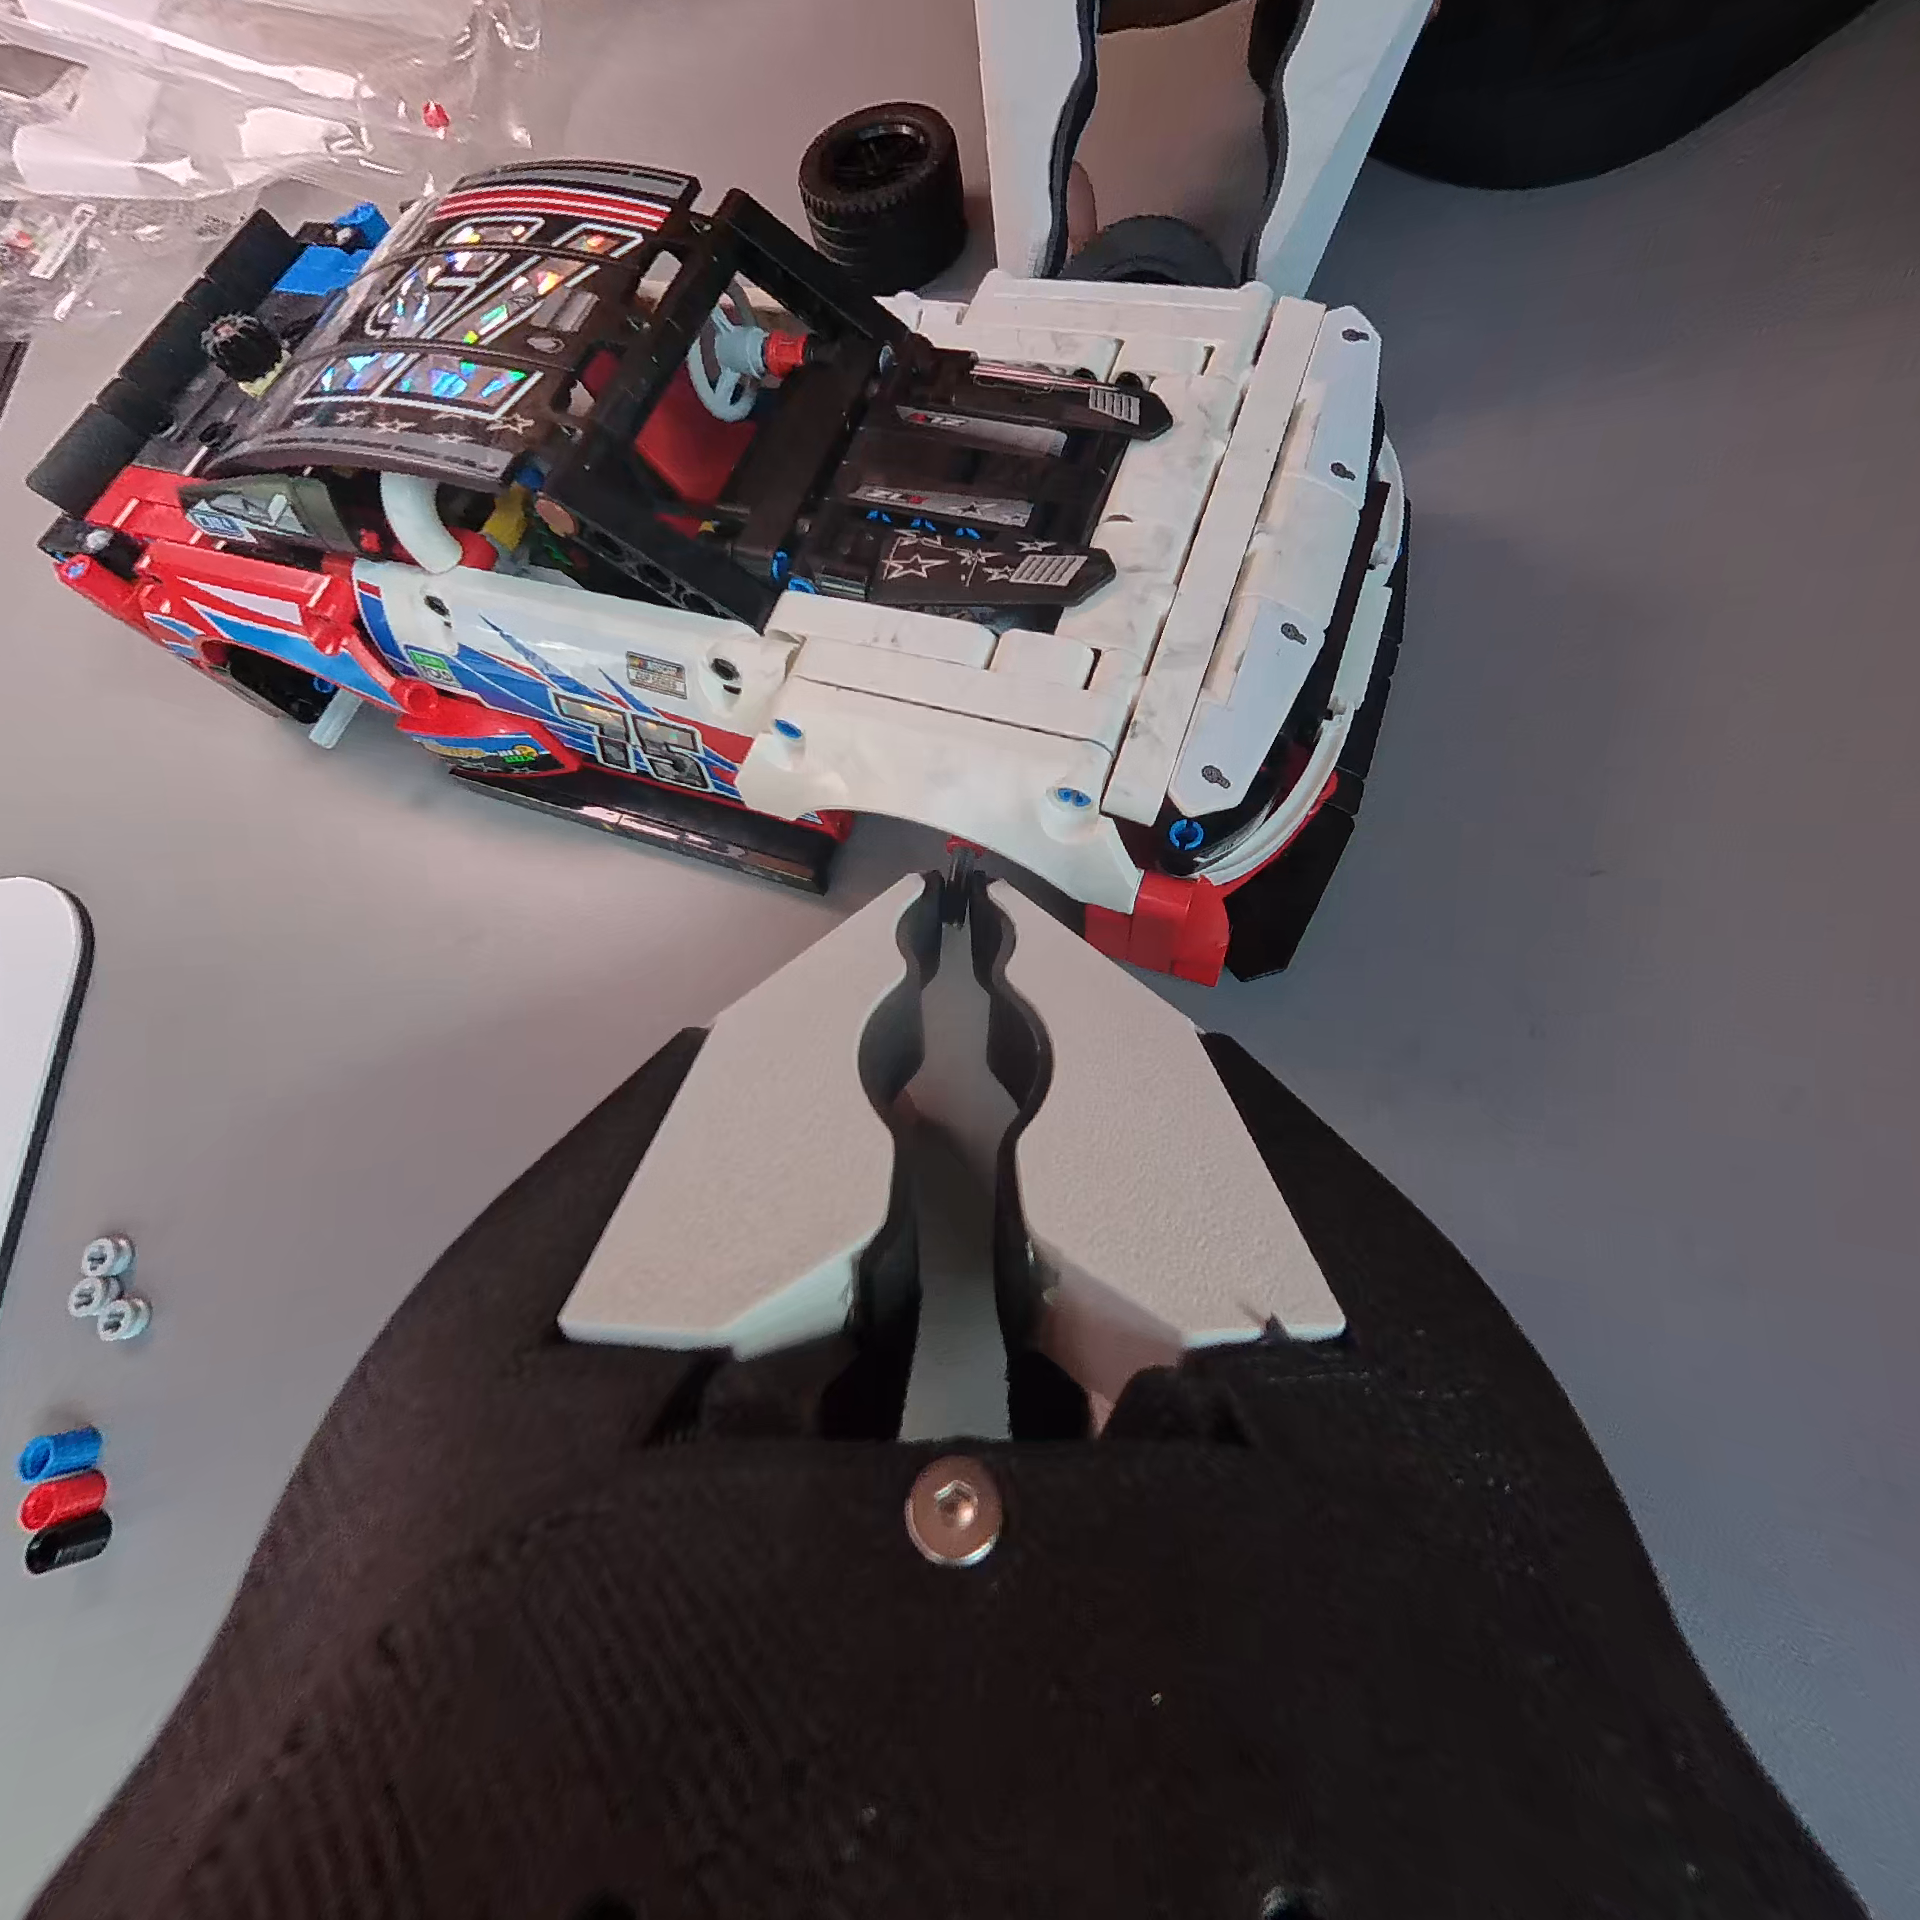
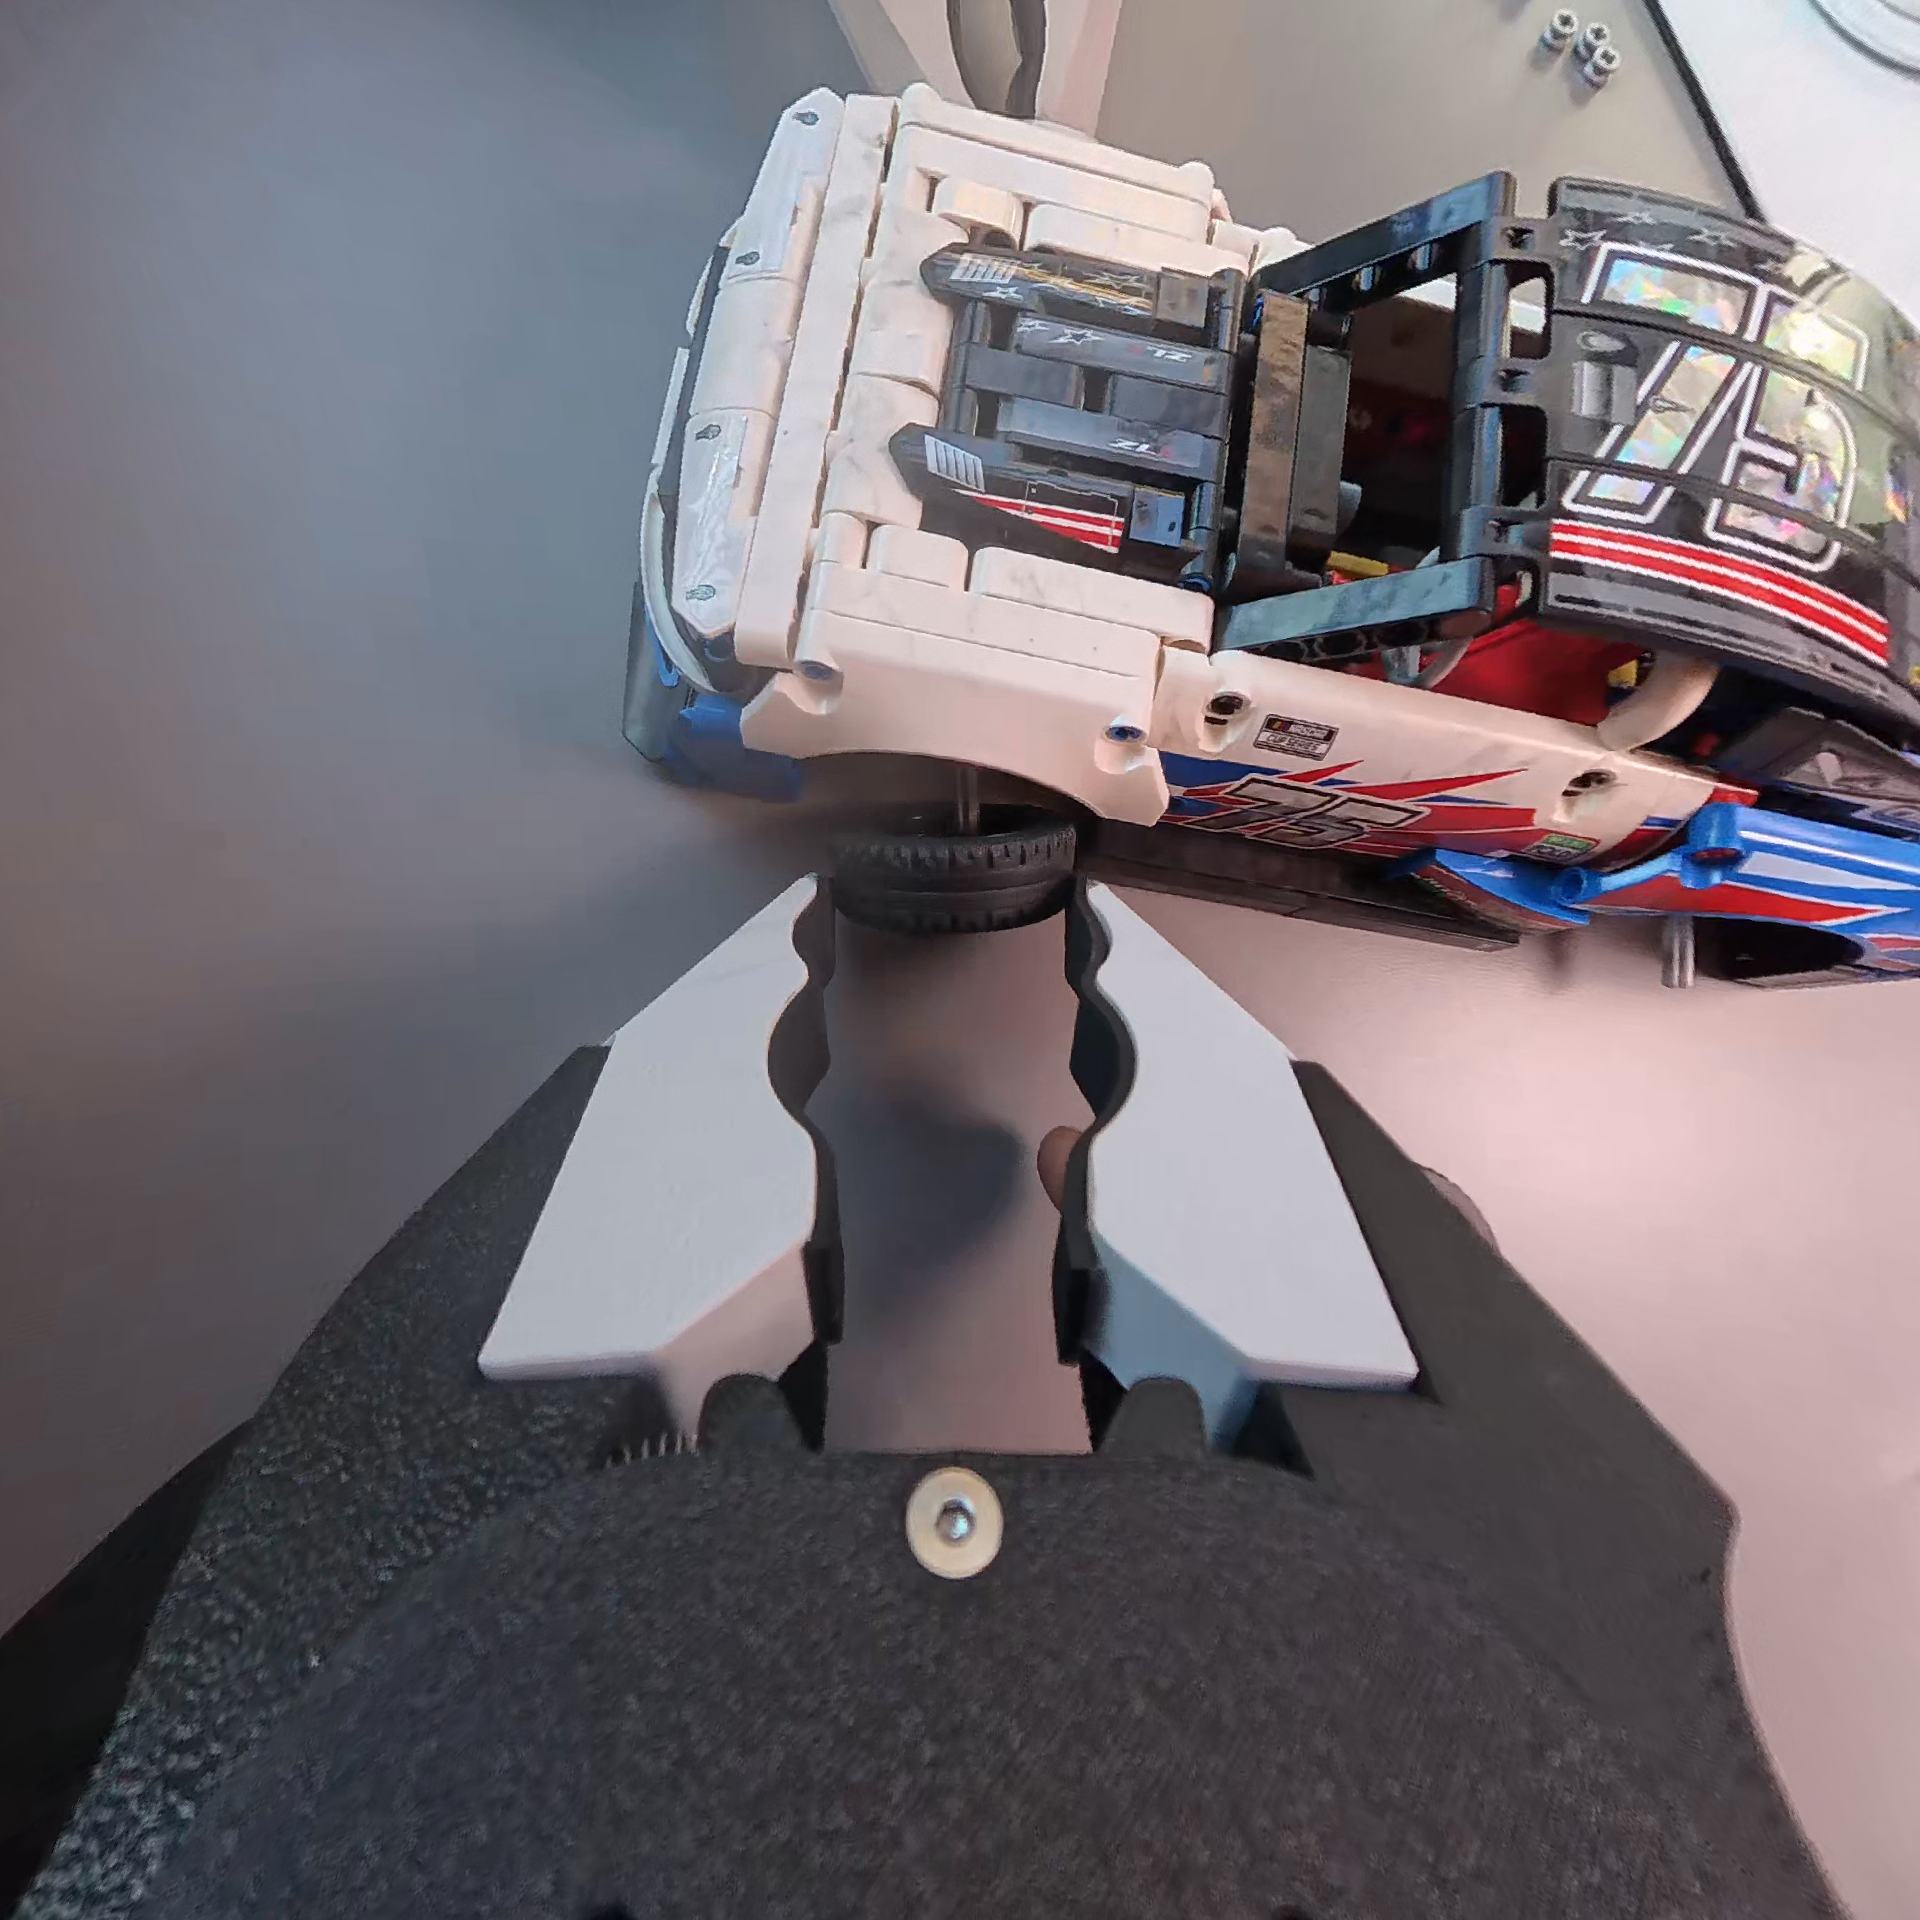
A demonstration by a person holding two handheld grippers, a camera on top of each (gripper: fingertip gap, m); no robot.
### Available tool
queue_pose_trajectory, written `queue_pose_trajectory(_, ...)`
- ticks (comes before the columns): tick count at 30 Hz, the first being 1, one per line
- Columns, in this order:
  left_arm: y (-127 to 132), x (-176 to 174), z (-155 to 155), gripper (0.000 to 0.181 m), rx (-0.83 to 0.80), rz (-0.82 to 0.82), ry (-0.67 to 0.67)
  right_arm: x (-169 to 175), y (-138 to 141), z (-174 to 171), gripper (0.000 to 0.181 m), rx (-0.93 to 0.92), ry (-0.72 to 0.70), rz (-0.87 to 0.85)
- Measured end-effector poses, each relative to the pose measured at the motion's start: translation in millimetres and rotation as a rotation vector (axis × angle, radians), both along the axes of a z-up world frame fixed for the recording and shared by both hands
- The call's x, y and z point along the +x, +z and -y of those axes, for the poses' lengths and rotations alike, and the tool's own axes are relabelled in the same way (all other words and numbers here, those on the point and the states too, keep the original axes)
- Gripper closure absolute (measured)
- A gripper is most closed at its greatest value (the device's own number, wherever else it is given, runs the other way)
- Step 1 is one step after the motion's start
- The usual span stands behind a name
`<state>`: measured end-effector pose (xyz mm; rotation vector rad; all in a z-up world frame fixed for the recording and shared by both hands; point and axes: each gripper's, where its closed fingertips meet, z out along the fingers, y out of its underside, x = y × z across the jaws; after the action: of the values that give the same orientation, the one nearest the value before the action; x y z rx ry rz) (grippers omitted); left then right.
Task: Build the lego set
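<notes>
A white, red, blue and black lego race car [image 1: 935, 717] lies on the grey table, with no wheel in its near front arch. My left gripper [image 1: 957, 891] is shut on a thin black axle [image 1: 957, 868] that sticks out of this arch. In the right wrist view, my right gripper [image 2: 951, 899] is shut on a black wheel [image 2: 951, 868] at the opposite front arch of the car [image 2: 987, 665]. The wheel sits on a thin axle [image 2: 966, 800] just outside the arch. The right gripper [image 1: 1153, 197] and its wheel [image 1: 1143, 260] also show behind the car in the left wrist view.
A spare black wheel [image 1: 883, 197] stands behind the car. Clear plastic bags [image 1: 208, 104] lie at the far left. Three small grey bushes [image 1: 109, 1288] and blue, red and black pins [image 1: 62, 1496] lie near a white board [image 1: 31, 1039] at the left. The grippers' ends are close to 12 cm from one another.
</notes>
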<state>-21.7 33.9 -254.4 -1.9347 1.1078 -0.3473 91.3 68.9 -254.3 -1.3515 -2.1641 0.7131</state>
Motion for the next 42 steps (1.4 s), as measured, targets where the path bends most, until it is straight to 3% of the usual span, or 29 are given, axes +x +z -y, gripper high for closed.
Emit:
queue_pose_trajectory(9,0,4,-2,0.179,0.024,-0.017,0.01,9,0,-16,0.139,0.164,-0.011,0.171)
queue_pose_trajectory(28,-1,2,-8,0.178,0.077,-0.063,0.059,5,0,-14,0.14,0.246,-0.026,0.291)
queue_pose_trajectory(31,-2,-14,-5,0.168,0.041,-0.069,0.117,5,-1,-14,0.139,0.176,-0.05,0.246)
queue_pose_trajectory(37,31,-22,5,0.163,0.036,0.123,0.19,21,-8,-24,0.139,0.039,-0.166,0.164)
queue_pose_trajectory(42,36,0,18,0.13,0.002,0.178,0.166,28,6,-30,0.13,0.059,-0.23,0.057)
